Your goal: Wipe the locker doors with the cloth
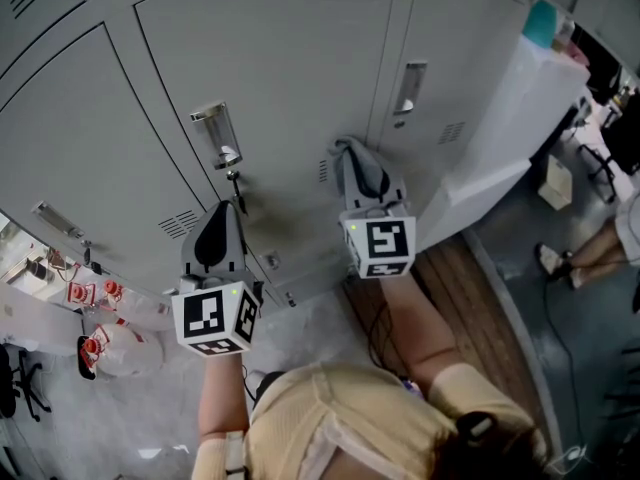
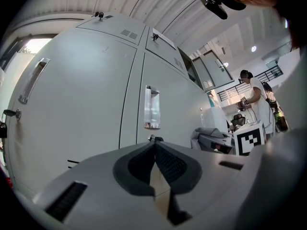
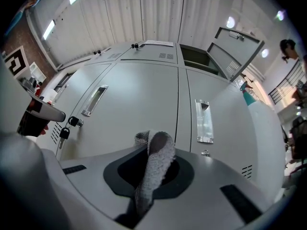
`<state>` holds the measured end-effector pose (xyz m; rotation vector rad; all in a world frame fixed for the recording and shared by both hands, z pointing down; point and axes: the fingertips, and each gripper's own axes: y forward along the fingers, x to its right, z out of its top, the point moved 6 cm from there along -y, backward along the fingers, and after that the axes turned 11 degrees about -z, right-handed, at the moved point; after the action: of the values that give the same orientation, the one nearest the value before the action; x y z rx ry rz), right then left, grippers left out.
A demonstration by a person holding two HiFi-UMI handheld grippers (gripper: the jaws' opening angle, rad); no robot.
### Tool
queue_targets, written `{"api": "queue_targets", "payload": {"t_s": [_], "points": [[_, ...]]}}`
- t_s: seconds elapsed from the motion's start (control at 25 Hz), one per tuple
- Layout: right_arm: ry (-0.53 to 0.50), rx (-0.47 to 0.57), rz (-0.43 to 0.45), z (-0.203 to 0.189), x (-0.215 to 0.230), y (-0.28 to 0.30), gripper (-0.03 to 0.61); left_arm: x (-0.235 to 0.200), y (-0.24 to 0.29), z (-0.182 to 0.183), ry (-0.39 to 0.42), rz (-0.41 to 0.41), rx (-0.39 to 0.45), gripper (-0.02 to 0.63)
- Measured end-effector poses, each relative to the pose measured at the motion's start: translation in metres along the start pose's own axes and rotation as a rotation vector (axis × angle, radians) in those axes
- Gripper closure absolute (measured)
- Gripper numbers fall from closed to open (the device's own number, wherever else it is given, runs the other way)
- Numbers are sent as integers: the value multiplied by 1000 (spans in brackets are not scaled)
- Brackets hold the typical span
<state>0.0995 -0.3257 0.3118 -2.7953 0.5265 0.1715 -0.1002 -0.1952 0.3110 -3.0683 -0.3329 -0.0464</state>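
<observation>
Grey metal locker doors [image 1: 290, 78] fill the head view. My right gripper [image 1: 347, 150] is shut on a grey cloth [image 3: 156, 163], with its tip close to or on the middle door [image 3: 144, 99] below the vent slots; contact is not clear. The cloth sticks out between the jaws as a folded wad. My left gripper [image 1: 230, 208] is shut with nothing in it, its tips [image 2: 154, 145] just under a lock with hanging keys [image 1: 234, 180]. Recessed metal handles [image 1: 215, 128] [image 1: 408, 86] sit on the doors.
A white cabinet [image 1: 500, 118] with a teal bottle [image 1: 541, 23] stands right of the lockers. A person's feet [image 1: 555, 260] are on the floor at the right, red-and-white bags [image 1: 100, 343] at the lower left. Another person [image 2: 253, 97] stands far off.
</observation>
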Motion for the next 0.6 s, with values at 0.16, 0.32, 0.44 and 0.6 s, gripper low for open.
{"api": "queue_targets", "payload": {"t_s": [0.16, 0.32, 0.44, 0.6], "points": [[3, -1, -37, -5, 9, 2, 563, -2, -1, -2, -3, 5, -3, 612], [-3, -21, -62, -6, 17, 1, 563, -3, -2, -3, -4, 9, -5, 612], [-5, -30, -71, -6, 21, -1, 563, -4, -3, -3, -6, 8, -8, 612], [4, -24, -83, -4, 23, -5, 563, -6, -6, -4, -9, 12, -7, 612]]}}
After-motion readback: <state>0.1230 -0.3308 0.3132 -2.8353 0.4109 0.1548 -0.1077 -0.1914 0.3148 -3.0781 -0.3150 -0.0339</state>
